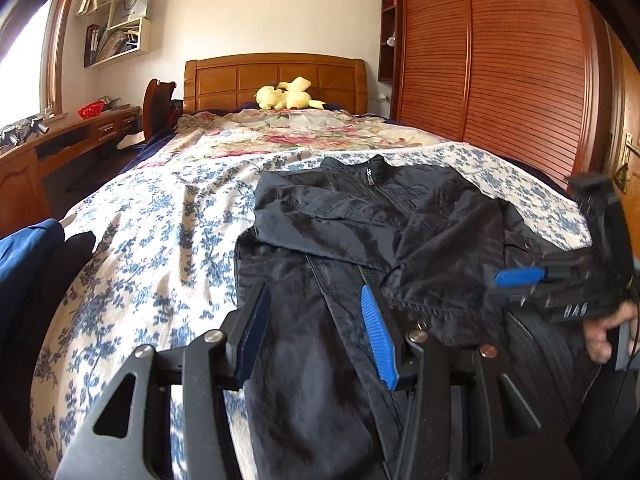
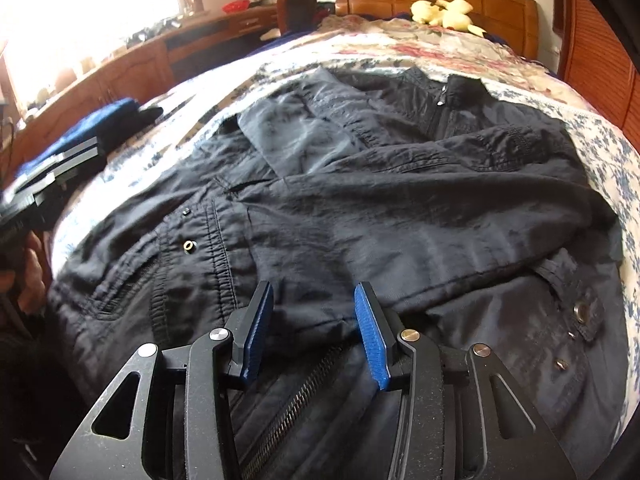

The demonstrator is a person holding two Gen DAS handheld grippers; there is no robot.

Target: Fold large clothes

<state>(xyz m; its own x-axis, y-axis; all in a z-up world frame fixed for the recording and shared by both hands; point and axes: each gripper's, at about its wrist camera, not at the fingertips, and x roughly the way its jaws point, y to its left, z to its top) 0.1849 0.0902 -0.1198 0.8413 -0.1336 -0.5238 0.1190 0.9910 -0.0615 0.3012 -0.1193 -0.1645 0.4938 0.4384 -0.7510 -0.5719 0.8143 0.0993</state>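
Left wrist view: a black jacket is laid flat on the blue-flowered bedspread, filling the centre and lower right of the frame, its collar and zip pull turned toward the upper middle. Both sleeves are seen folded across the chest, one over the other. The left gripper is shown at the lower centre, its jaws parted about halfway above the jacket's lower front; nothing is held between them. The right gripper is entered at the right edge, carried by a hand, with one blue pad lying close over the sleeve cuff; from this side its opening cannot be judged.

Right wrist view: the jacket occupies most of the frame, with a brass snap at centre left and an open zip at the bottom. The right gripper is seen with jaws parted about halfway over a fold of the hem, the fabric below them and not pinched.

Beyond the garment are listed: a pink-flowered quilt further up the bed, a yellow plush toy against the wooden headboard, a slatted wardrobe at the upper right, a wooden desk at the left, wall shelves at the upper left, and a folded blue garment at the left edge.
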